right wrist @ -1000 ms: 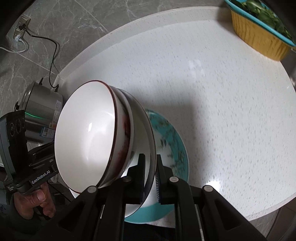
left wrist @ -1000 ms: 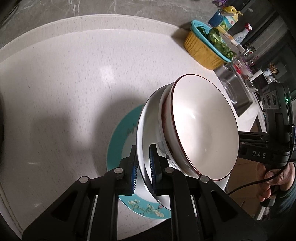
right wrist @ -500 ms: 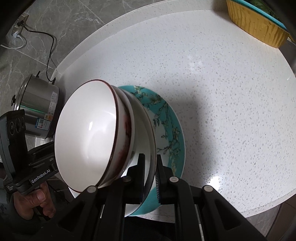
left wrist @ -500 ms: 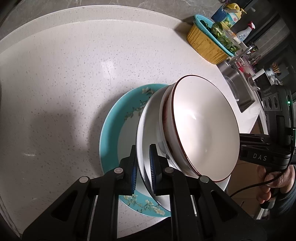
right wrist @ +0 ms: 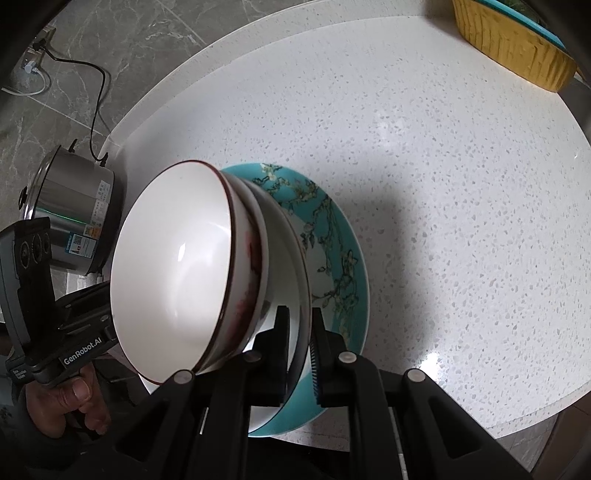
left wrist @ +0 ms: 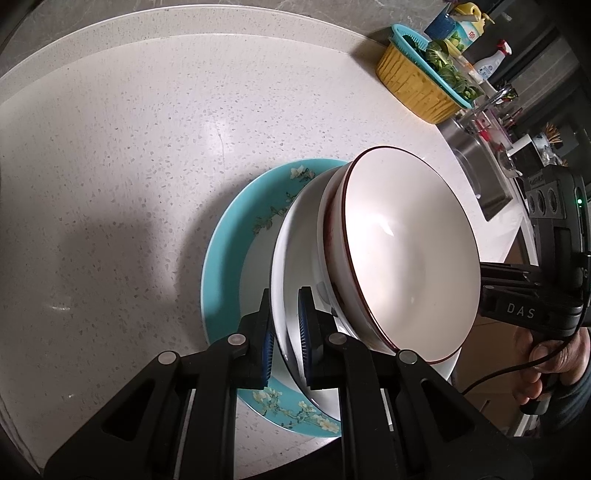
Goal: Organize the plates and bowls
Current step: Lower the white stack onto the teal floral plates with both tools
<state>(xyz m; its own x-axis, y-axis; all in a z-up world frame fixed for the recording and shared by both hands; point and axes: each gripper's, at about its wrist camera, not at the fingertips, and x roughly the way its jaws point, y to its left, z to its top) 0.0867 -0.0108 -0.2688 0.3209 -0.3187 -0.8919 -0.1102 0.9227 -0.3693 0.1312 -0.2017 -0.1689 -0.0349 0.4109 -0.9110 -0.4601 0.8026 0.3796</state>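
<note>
A white dish (left wrist: 295, 254) (right wrist: 286, 254) carries a cream bowl with a dark red rim (left wrist: 406, 254) (right wrist: 173, 266) nested in it. My left gripper (left wrist: 286, 310) is shut on the dish's rim on one side, and my right gripper (right wrist: 300, 325) is shut on the rim opposite. Directly under the stack a teal plate with a blossom pattern (left wrist: 229, 251) (right wrist: 332, 229) lies flat on the white speckled counter (left wrist: 129, 147). The dish hangs very low over the teal plate; whether they touch is hidden.
A yellow basket with a teal insert of greens (left wrist: 417, 85) (right wrist: 517, 48) stands at the far right, bottles (left wrist: 465, 29) and a sink (left wrist: 476, 162) behind it. A steel pot (right wrist: 70, 214) sits at the counter's left. The counter's front edge is close below the plate.
Both grippers sank with the dish and bowl toward the teal plate, which now shows more of its rim and sits sharper in view. The grips are unchanged.
</note>
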